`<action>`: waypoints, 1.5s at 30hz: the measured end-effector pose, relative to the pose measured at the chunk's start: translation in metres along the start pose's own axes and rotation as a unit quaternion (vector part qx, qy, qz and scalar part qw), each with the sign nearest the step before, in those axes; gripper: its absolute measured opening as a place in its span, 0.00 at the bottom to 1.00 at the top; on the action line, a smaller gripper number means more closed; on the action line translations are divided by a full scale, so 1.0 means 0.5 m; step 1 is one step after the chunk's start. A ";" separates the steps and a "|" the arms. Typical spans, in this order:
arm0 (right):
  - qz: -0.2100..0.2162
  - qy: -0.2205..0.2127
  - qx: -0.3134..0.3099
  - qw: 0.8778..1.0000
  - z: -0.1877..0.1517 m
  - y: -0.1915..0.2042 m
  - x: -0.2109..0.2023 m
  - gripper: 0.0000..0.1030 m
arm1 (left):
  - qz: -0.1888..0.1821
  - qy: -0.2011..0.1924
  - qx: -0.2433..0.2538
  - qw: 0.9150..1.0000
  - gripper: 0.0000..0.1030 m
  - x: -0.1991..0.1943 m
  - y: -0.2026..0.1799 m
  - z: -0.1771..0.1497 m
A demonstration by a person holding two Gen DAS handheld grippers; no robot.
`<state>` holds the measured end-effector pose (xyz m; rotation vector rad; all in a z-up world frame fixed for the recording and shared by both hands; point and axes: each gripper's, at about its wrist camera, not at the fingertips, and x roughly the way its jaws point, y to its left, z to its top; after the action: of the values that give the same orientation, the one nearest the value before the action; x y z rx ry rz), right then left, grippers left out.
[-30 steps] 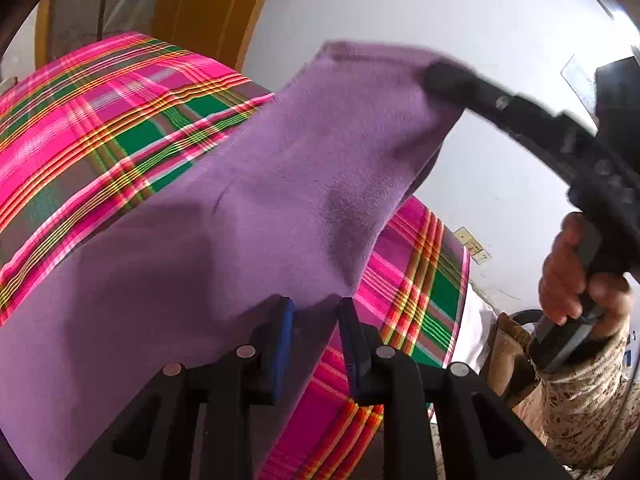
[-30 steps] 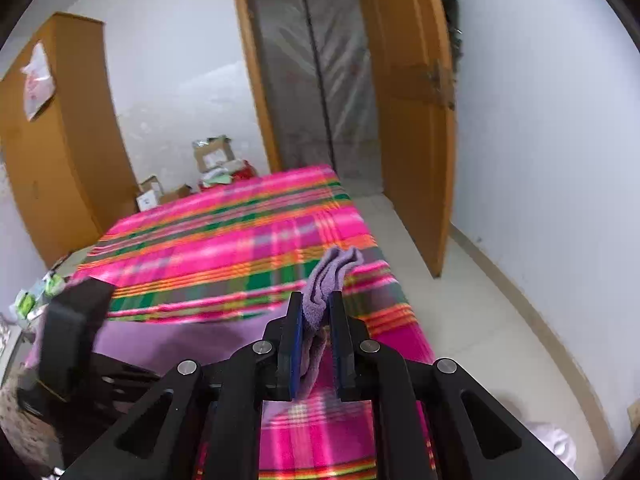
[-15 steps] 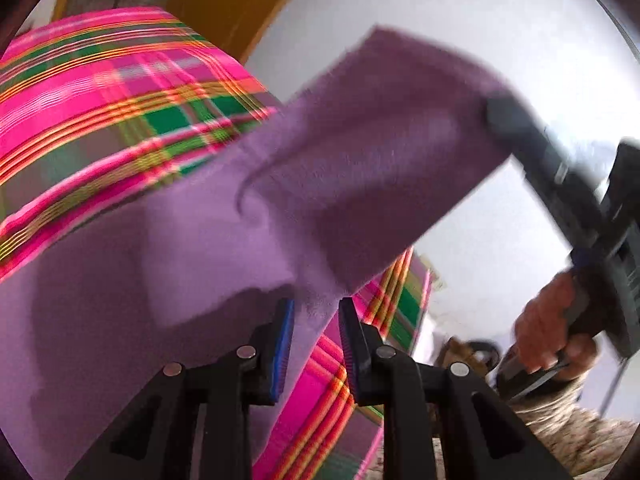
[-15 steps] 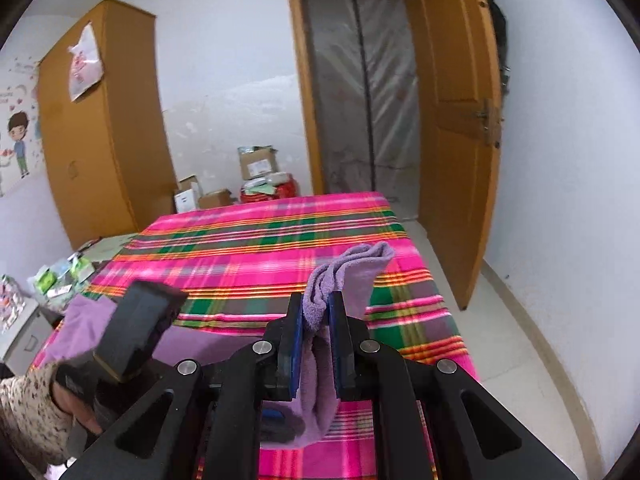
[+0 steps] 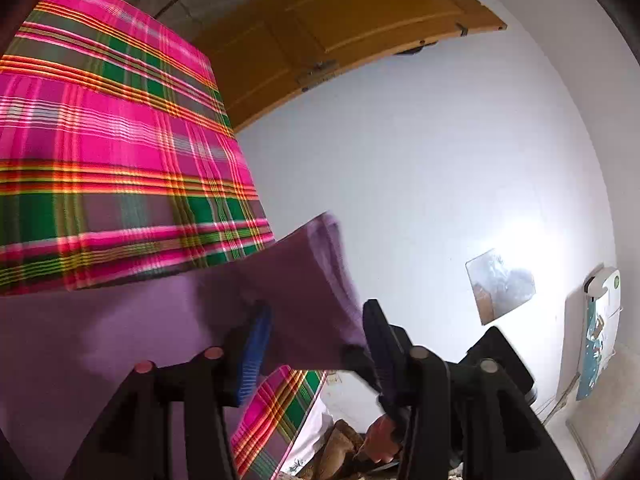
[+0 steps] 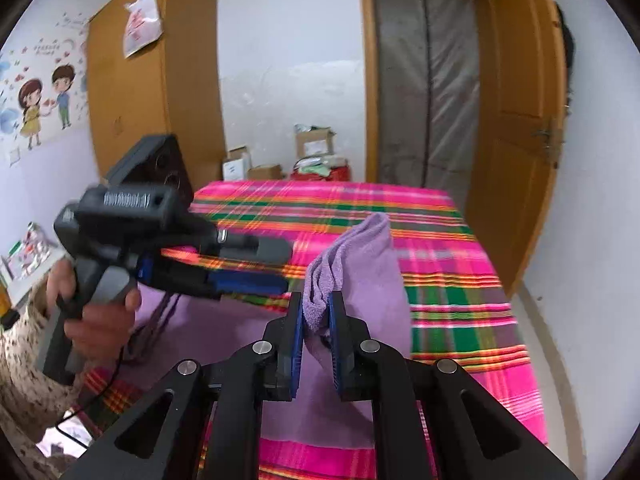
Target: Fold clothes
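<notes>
the right gripper (image 6: pixel 315 318) is clamped on a bunched corner of the purple garment (image 6: pixel 370 280), lifted over the plaid bedspread (image 6: pixel 440 264). the left gripper (image 5: pixel 316 344) stands spread apart, the cloth apparently loose between its fingers, though motion blur obscures contact.

The purple garment (image 6: pixel 360 280) was a soft, plain lilac cloth (towel-like in texture). One bunched corner stood up between the blue pads of the right tool (image 6: pixel 316 320), pinched there. The rest draped down and spread flat over the pink plaid bed (image 6: pixel 440 264), reaching toward its near edge.
</notes>
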<state>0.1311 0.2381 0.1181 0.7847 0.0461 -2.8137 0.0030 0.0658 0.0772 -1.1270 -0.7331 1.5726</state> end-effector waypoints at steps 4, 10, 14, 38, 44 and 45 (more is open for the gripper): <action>0.020 0.019 -0.010 1.000 -0.015 0.032 0.028 0.12 | 0.031 0.004 -0.011 0.999 0.50 -0.011 0.024 0.004; 0.051 0.044 -0.021 0.997 -0.042 0.088 0.073 0.12 | 0.054 0.032 -0.040 0.997 0.50 0.009 0.068 0.008; 0.064 0.059 -0.030 0.996 -0.061 0.119 0.099 0.12 | 0.092 0.037 -0.044 0.994 0.31 0.000 0.089 0.000; 0.136 0.098 -0.021 0.986 -0.139 0.239 0.187 0.12 | 0.234 0.014 -0.073 0.969 0.11 -0.114 0.161 -0.053; 0.139 0.126 -0.022 0.982 -0.153 0.239 0.208 0.15 | 0.254 0.022 -0.072 0.964 0.11 -0.111 0.165 -0.056; 0.140 0.130 -0.022 0.981 -0.156 0.238 0.208 0.16 | 0.255 0.022 -0.074 0.964 0.11 -0.112 0.164 -0.056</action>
<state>0.1099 0.1077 0.0011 1.0536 0.0377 -2.4260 0.0000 -0.0139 0.0118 -1.5449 -0.5616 1.9324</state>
